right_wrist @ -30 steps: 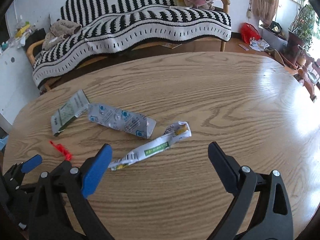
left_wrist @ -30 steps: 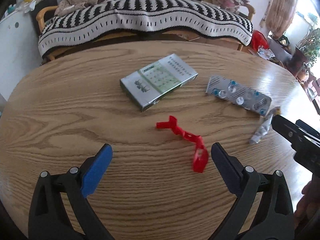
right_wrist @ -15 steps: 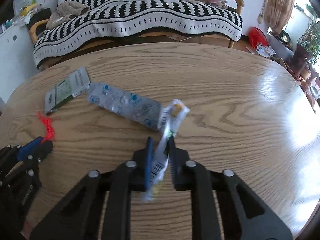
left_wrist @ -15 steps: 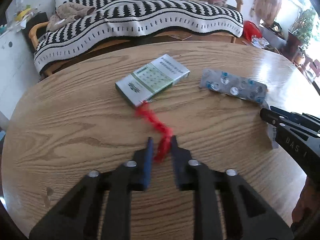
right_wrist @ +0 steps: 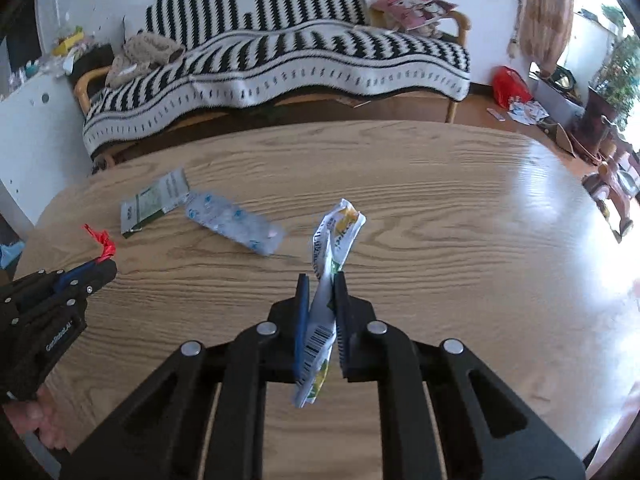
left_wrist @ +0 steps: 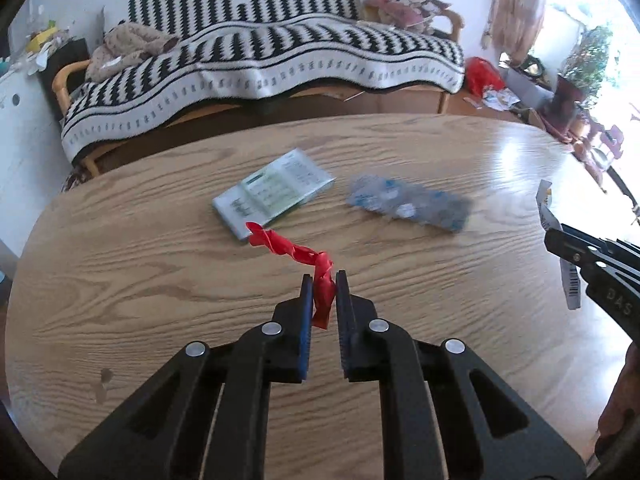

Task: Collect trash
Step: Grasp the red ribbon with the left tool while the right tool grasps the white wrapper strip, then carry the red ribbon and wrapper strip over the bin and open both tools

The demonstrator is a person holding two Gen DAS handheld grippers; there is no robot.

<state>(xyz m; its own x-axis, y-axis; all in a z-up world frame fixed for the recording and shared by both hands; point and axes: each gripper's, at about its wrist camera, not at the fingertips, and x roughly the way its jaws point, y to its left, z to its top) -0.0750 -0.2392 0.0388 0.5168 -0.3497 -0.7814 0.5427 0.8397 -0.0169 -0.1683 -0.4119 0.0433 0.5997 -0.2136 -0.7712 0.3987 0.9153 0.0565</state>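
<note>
The round wooden table (left_wrist: 160,280) carries what is left of the trash: a flat green-and-white medicine box (left_wrist: 274,192) and, just to its right, a silver blister pack (left_wrist: 408,204), both lying apart from the grippers. The box is probably light and fairly stiff, best pinched across a long edge where it overhangs nothing; it may slide on the smooth wood before the pads bite. The blister pack looks thin, springy and slick, so an end or corner seems the surest hold.

The right gripper (right_wrist: 320,280) is closed tight on a crumpled white sachet wrapper (right_wrist: 332,248), gripped at mid-length, with the barcoded tail hanging below the pads and the torn top flopping above. It is limp and weightless; it should stay put unless shaken.

The left gripper (left_wrist: 323,280) is likewise clamped on a twisted red plastic strip (left_wrist: 296,250), held at its near end, the rest trailing out toward the box corner. Soft and thin, it could slip through if the pinch loosens.

A second ago both grippers stood wide open over the table with the strip and wrapper lying flat; half a second ago they had closed, and now both pieces appear lifted clear of the wood.
</note>
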